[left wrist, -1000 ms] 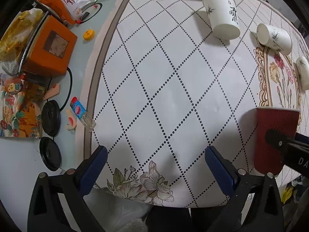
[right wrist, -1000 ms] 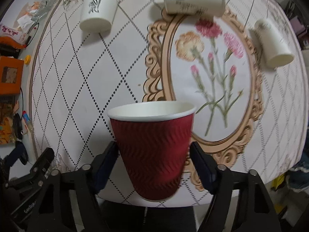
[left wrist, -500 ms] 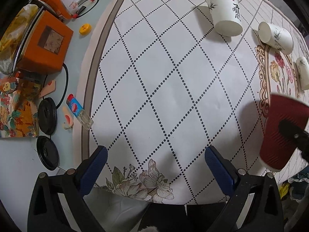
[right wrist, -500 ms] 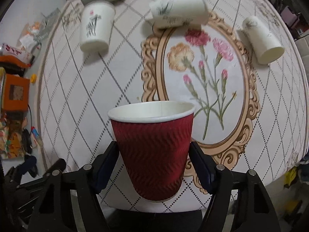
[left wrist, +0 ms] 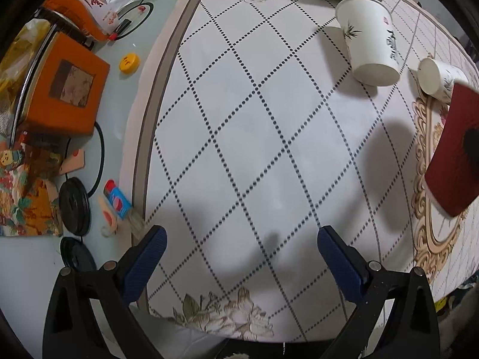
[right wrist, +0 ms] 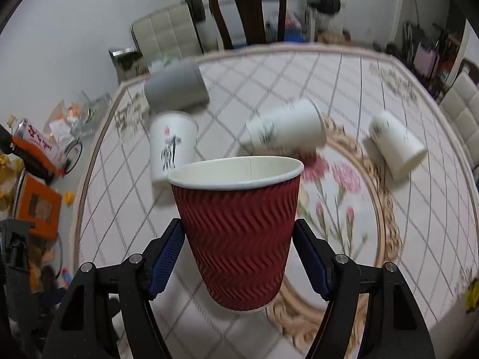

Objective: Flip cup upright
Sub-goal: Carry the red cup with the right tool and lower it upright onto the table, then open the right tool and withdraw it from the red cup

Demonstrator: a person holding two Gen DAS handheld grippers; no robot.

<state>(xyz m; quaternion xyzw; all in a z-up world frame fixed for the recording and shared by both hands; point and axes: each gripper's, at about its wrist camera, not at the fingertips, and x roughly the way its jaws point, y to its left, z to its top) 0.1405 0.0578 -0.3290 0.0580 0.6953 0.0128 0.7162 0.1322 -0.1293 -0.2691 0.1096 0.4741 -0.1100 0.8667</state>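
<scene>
My right gripper [right wrist: 238, 251] is shut on a dark red ribbed paper cup [right wrist: 236, 227], mouth up, held above the tablecloth. The same red cup [left wrist: 455, 155] shows at the right edge of the left wrist view, tilted and off the table. My left gripper [left wrist: 239, 251] is open and empty above the near part of the tablecloth [left wrist: 254, 149]. Three white paper cups [right wrist: 172, 146] [right wrist: 287, 127] [right wrist: 395, 145] lie on their sides on the cloth beyond the red cup.
A grey cylinder [right wrist: 176, 88] lies at the far left of the cloth. Left of the cloth are an orange box [left wrist: 66, 86], a yellow cap [left wrist: 129, 62], black lids [left wrist: 74, 206] and a small bottle [left wrist: 119, 203]. Chairs [right wrist: 245, 12] stand behind the table.
The right gripper has tipped up and moved forward with the red cup, so the far room now shows. In the left view the red cup moved up and tilted. The left gripper shifted slightly forward.
</scene>
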